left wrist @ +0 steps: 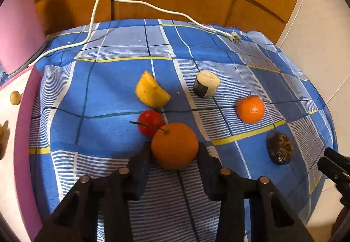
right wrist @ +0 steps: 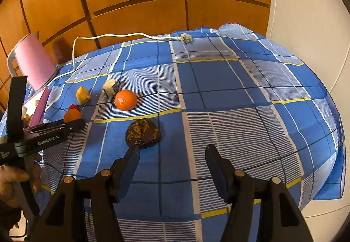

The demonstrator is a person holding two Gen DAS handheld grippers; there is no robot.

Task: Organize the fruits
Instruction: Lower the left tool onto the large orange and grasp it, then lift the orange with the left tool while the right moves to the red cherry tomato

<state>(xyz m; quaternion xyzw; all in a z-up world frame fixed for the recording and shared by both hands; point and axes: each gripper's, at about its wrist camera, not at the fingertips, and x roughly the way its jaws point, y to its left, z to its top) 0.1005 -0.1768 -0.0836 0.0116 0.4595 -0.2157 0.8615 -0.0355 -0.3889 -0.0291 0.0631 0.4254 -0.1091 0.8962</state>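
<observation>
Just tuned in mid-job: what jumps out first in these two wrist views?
The left gripper stands out, its jaws pressed on either side of an orange low in the left wrist view, a red fruit just behind it. A second orange glows on the blue checked cloth further back. The right gripper is open and empty, a dark wrinkled fruit lying just beyond its left finger.
</observation>
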